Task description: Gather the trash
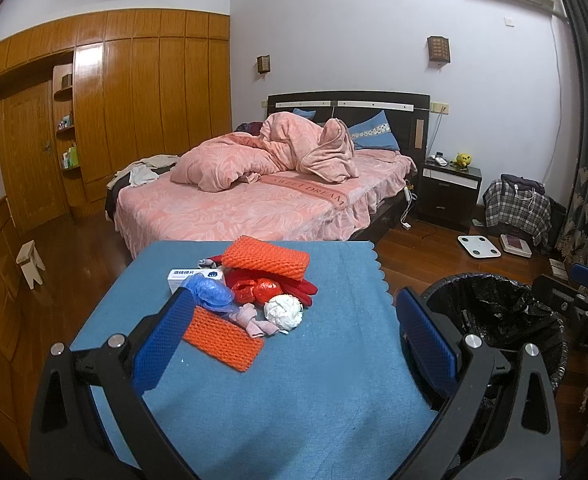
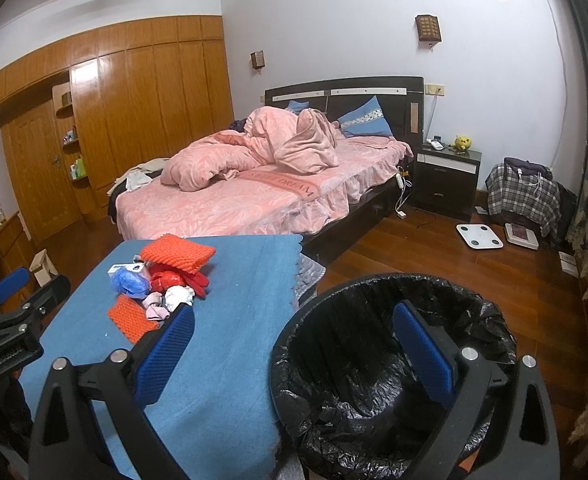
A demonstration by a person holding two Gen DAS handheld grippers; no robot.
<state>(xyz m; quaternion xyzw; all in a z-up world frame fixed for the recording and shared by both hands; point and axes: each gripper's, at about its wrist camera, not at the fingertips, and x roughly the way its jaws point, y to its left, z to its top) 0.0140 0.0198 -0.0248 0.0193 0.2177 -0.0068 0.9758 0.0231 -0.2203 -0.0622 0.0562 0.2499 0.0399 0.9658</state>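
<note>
In the left wrist view, the left gripper (image 1: 294,332) hovers with fingers wide near the trash pile (image 1: 253,292) mid-worktop (image 1: 294,380); its white paper wad (image 1: 283,312) looks light, soft, best pinched across the middle. In the right wrist view, the right gripper (image 2: 294,348), fingers wide and empty, hangs over the black-lined bin (image 2: 394,360), right of the worktop

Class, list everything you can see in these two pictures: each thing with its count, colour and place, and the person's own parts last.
table cloth: one, blue, covers the table in front
foam nets: two, orange, one atop the pile, one flat in front
white paper ball: one, front of the pile
blue plastic wad: one, left of the pile
red wrappers: a few, pile's middle
small box: one, white, behind the blue wad
trash bin: one, black liner, right of the table
bed: one, pink bedding, behind the table
wardrobe: one, wooden, left wall
nightstand: one, dark, right of the bed
left tool: open, empty, over the table
right tool: open, empty, at the bin
</note>
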